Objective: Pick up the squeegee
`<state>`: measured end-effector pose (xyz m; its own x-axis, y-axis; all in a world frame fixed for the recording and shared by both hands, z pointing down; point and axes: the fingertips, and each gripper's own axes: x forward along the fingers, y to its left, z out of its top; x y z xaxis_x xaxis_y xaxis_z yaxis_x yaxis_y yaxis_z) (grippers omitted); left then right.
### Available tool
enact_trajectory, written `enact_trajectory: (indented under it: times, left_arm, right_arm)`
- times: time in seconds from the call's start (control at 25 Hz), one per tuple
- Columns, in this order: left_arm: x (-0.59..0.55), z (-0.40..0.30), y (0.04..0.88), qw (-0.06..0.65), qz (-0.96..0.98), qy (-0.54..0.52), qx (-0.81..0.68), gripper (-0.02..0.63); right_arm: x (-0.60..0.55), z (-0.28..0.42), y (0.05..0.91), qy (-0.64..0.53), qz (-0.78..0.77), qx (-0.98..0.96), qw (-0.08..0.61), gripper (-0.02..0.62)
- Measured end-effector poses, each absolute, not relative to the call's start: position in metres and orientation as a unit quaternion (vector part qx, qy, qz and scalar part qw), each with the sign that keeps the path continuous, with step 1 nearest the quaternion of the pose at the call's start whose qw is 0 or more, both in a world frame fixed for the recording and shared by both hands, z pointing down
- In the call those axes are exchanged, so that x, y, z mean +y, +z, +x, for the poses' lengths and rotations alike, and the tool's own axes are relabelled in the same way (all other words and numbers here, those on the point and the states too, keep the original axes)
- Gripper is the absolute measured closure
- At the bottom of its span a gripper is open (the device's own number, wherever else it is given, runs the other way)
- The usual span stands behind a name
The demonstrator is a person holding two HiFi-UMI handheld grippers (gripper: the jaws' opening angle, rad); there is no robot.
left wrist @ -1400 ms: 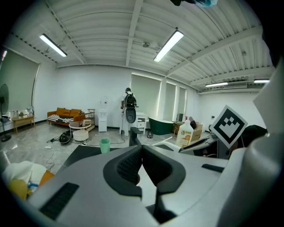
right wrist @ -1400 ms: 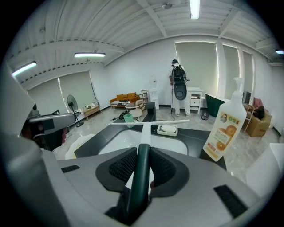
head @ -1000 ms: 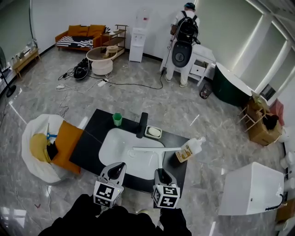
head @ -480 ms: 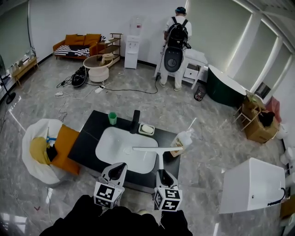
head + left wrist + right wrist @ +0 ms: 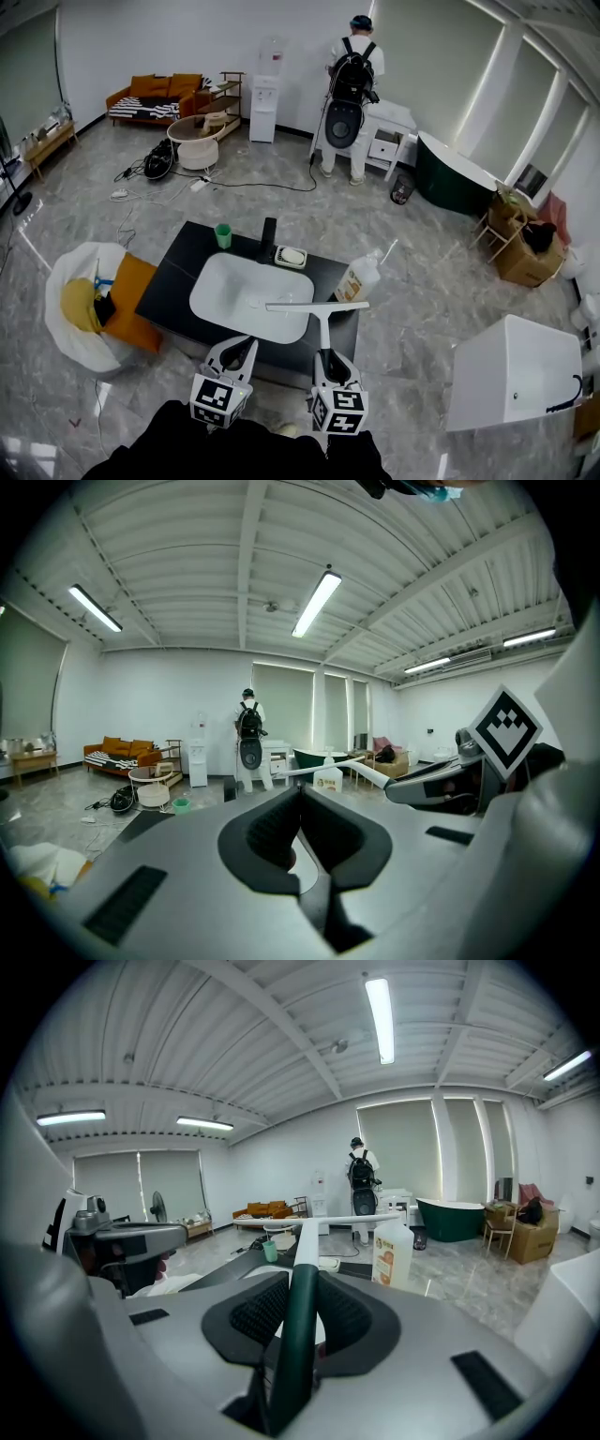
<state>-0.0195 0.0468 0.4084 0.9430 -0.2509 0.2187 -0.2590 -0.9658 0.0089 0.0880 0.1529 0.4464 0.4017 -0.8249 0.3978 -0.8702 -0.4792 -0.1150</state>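
I am gripping the squeegee (image 5: 317,306) by its dark green handle in my right hand-held gripper (image 5: 300,1290), the pads pressing on both sides of it. Its white blade is reaching crosswise over the near right part of the dark counter (image 5: 167,281), just beside the white basin (image 5: 246,298). My left hand-held gripper (image 5: 300,808) is hanging empty, its jaws drawn together. Past the blade a white bottle (image 5: 392,1252) is standing on the counter, wearing an orange label whose print is too small for me to read.
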Motion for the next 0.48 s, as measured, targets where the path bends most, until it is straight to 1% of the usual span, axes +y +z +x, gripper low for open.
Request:
enact_trajectory:
  times: [0.48]
  left_arm:
    - [0.0594,-0.0167,0.4098,0.011,0.985,0.119,-0.122,0.583]
  right_arm:
    - [0.1634,0.0883,0.4511,0.207,0.836,-0.507,0.045,0.482]
